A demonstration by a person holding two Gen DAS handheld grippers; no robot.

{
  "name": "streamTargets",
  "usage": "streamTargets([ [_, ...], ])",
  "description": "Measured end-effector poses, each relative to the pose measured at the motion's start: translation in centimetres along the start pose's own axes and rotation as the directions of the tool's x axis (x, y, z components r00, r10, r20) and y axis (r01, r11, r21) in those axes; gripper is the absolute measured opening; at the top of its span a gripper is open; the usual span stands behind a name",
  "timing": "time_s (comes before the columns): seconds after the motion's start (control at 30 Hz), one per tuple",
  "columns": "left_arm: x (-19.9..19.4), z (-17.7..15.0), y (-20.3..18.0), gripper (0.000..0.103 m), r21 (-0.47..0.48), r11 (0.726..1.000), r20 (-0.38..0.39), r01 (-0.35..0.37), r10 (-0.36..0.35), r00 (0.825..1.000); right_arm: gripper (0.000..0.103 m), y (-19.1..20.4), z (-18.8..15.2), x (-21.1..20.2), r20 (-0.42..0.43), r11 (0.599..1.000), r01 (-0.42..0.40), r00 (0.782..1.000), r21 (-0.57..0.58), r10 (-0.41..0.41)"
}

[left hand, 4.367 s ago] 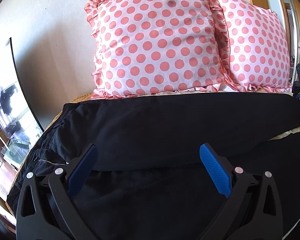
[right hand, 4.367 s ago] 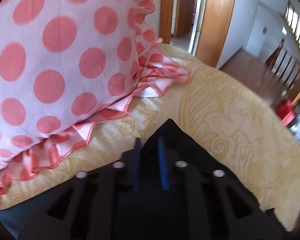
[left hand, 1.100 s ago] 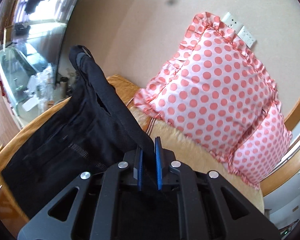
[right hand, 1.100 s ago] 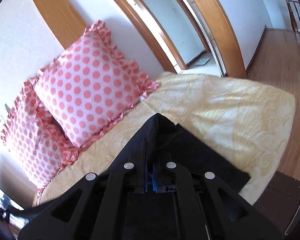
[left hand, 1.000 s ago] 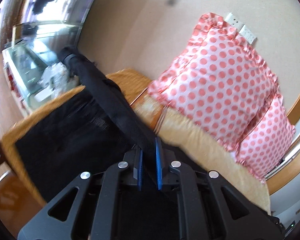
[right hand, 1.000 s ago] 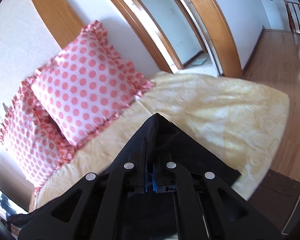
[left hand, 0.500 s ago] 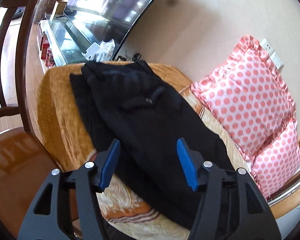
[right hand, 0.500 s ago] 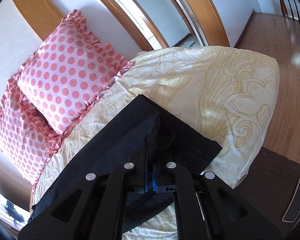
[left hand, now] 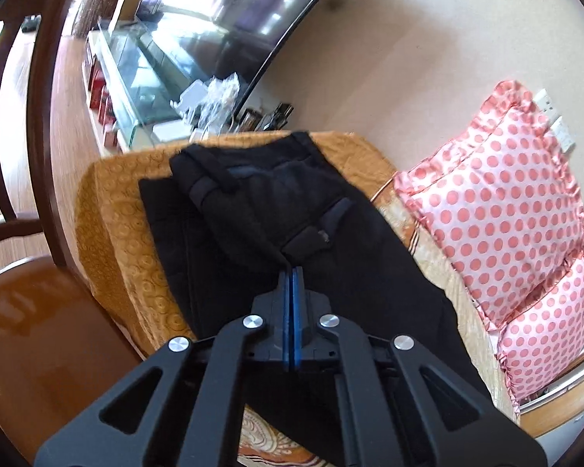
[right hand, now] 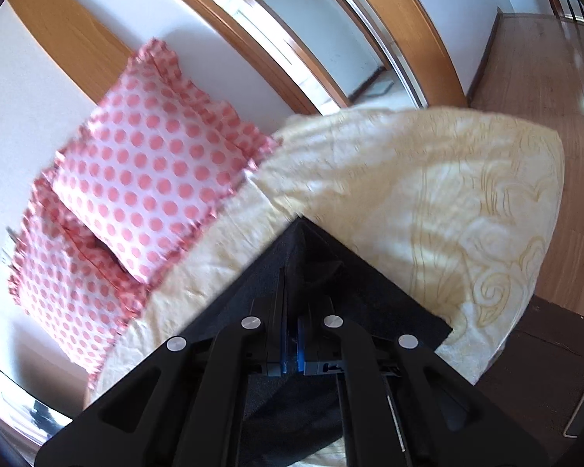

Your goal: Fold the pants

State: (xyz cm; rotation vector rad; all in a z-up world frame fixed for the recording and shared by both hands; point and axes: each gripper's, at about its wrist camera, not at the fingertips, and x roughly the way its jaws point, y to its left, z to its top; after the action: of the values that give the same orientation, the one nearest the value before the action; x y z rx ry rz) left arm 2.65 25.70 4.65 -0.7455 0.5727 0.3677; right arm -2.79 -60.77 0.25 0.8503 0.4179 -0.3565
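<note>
A: Left wrist view. The black fabric pants (left hand: 292,210) lie along a bed covered with a golden-yellow patterned bedspread (left hand: 109,210), waistband end toward the far corner, a belt loop and a pocket flap visible on top. One layer sits folded over another; a lower layer shows as a strip along the near side.

B: The left gripper (left hand: 292,272)?

A: Its blue-padded fingers (left hand: 296,311) are pressed together, tips right at a ridge of the black cloth. Whether any cloth sits between them cannot be told from this angle.

B: Surroundings in that view?

A: Two pink pillows with coral polka dots and ruffled edges (left hand: 502,202) lean against a beige wall to the right of the pants. To the left, a dark wooden chair (left hand: 39,116) stands just beside the bed corner. A glass-topped cabinet (left hand: 136,74) is farther back, blurred.

B: Right wrist view?

A: The right gripper (right hand: 292,303) is clamped on the pants (right hand: 331,272); a peak of black cloth rises from between the narrow blue pads and spreads down on both sides like a tent. This end of the garment lies on a pale cream part of the bedspread (right hand: 428,194), near the bed's corner.

B: Anything else there?

A: The same polka-dot pillows (right hand: 152,179) are to the left, well apart from the grasped cloth. Orange-brown wooden door frames (right hand: 389,15) and a wooden floor (right hand: 545,74) sit behind the bed. The picture is slightly smeared.
</note>
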Motion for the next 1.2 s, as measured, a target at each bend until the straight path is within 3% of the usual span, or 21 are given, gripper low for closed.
streamTargets([
  [0.1,0.0,-0.4,0.8,0.001,0.022,0.999,-0.026,-0.028,0.028,0.999,0.003,-1.5,-1.9,0.8,-0.071,0.992,0.117,0.99,-0.043,-0.12],
  [0.23,0.1,-0.4,1.4,0.001,0.026,0.999,-0.048,-0.038,0.039,0.998,0.003,-3.5,-3.0,0.2,-0.076,0.996,0.086,0.994,0.029,-0.083],
  [0.37,-0.6,-0.3,0.5,0.001,0.072,0.996,-0.02,-0.052,0.054,0.998,0.003,-2.3,-2.6,-0.9,-0.034,0.996,0.083,0.996,-0.028,-0.084],
  [0.57,0.2,-1.3,1.8,0.001,0.068,0.995,-0.041,-0.072,0.075,0.996,0.003,-2.7,-3.2,0.1,-0.059,0.988,0.138,0.988,-0.062,-0.142],
  [0.7,0.2,-1.6,1.0,0.006,0.123,0.987,-0.013,-0.1,0.102,0.995,0.005,-1.8,-3.2,-0.1,-0.067,0.974,0.186,0.978,-0.132,-0.196],
  [0.73,0.0,-1.6,1.0,0.009,0.13,0.986,-0.006,-0.105,0.107,0.994,0.012,-1.7,-3.2,-0.4,-0.064,0.97,0.199,0.976,-0.142,-0.21],
  [0.8,-0.9,-1.4,1.3,0.025,0.117,0.986,0.028,-0.123,0.12,0.992,0.028,-1.5,-3.0,-1.6,-0.017,0.95,0.271,0.961,-0.156,-0.277],
  [0.83,-1.5,-1.3,1.5,0.028,0.109,0.984,0.053,-0.139,0.133,0.99,0.047,-1.4,-2.9,-2.1,0.013,0.934,0.317,0.948,-0.164,-0.319],
  [0.87,-2.0,-1.3,1.5,0.031,0.109,0.983,0.075,-0.15,0.143,0.987,0.057,-0.9,-2.8,-2.7,0.058,0.914,0.362,0.932,-0.182,-0.357],
  [0.93,-3.5,-1.5,0.9,0.035,0.143,0.974,0.137,-0.177,0.157,0.978,0.057,1.2,-2.8,-3.5,0.139,0.88,0.391,0.92,-0.271,-0.366],
  [0.97,-4.1,-1.8,0.1,0.042,0.178,0.968,0.156,-0.175,0.148,0.977,0.057,2.9,-2.9,-3.6,0.153,0.872,0.364,0.931,-0.327,-0.332],
  [1.03,-4.6,-2.7,-1.9,0.053,0.25,0.959,0.154,-0.136,0.099,0.983,0.057,6.7,-3.5,-2.7,0.106,0.872,0.237,0.971,-0.429,-0.212],
  [1.07,-4.6,-3.3,-3.1,0.06,0.29,0.951,0.14,-0.107,0.069,0.988,0.057,9.5,-4.2,-1.5,0.026,0.863,0.112,0.993,-0.492,-0.114],
  [1.1,-4.4,-4.3,-4.9,0.064,0.351,0.935,0.107,-0.058,0.022,0.994,0.057,11.2,-4.8,-0.7,-0.026,0.851,0.041,0.998,-0.524,-0.064],
  [1.13,-4.1,-5.2,-6.0,0.066,0.391,0.92,0.078,-0.025,-0.006,0.997,0.056,14.4,-6.3,0.7,-0.118,0.812,-0.079,0.993,-0.578,0.012],
  [1.2,-2.9,-8.0,-9.3,0.072,0.502,0.861,-0.026,0.074,-0.071,0.997,0.054,20.5,-9.8,3.1,-0.28,0.701,-0.281,0.952,-0.655,0.119],
])
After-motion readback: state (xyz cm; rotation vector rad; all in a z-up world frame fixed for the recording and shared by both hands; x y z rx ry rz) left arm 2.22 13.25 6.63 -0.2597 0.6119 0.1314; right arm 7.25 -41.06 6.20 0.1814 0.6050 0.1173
